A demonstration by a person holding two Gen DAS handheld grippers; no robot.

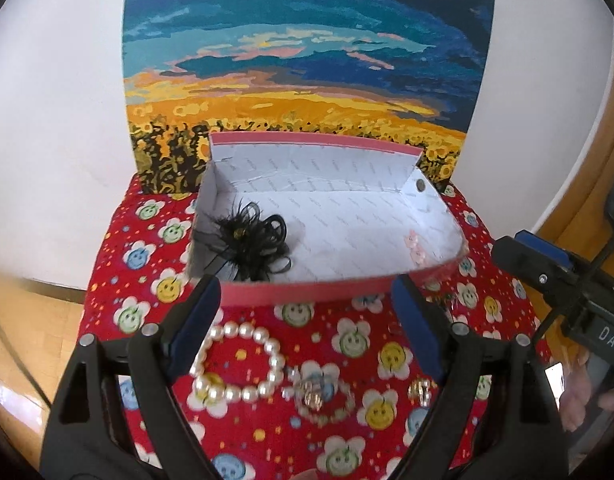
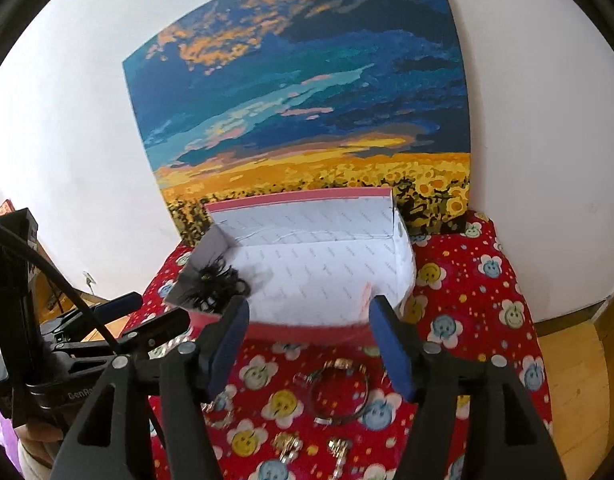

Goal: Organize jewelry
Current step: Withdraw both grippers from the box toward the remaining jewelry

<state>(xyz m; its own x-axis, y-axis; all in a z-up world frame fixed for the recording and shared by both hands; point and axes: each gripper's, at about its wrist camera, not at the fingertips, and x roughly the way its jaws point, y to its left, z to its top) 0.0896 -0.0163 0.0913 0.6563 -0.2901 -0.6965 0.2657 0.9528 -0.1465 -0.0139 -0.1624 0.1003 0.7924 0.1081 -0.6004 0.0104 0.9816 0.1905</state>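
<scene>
A pink-rimmed white box [image 1: 307, 294] stands open on the red smiley cloth [image 1: 347, 440]; it also shows in the right wrist view [image 2: 307, 330]. A black feather hair piece [image 1: 251, 246] lies in its left end, also in the right wrist view [image 2: 211, 280], and a small pink piece [image 1: 415, 246] lies at its right end. A pearl bracelet [image 1: 239, 364], a clear beaded bracelet [image 1: 323, 398] and a small gold piece [image 1: 421, 390] lie on the cloth. My left gripper [image 1: 305, 302] is open above them. My right gripper [image 2: 309, 320] is open above a thin metal bangle [image 2: 339, 392].
A sunflower-field painting [image 1: 299, 60] leans on the white wall behind the box. Small gold earrings [image 2: 287, 446] [image 2: 339, 452] lie near the cloth's front. The right gripper shows at the right of the left wrist view [image 1: 555, 264]. Wood floor [image 2: 579, 360] surrounds the table.
</scene>
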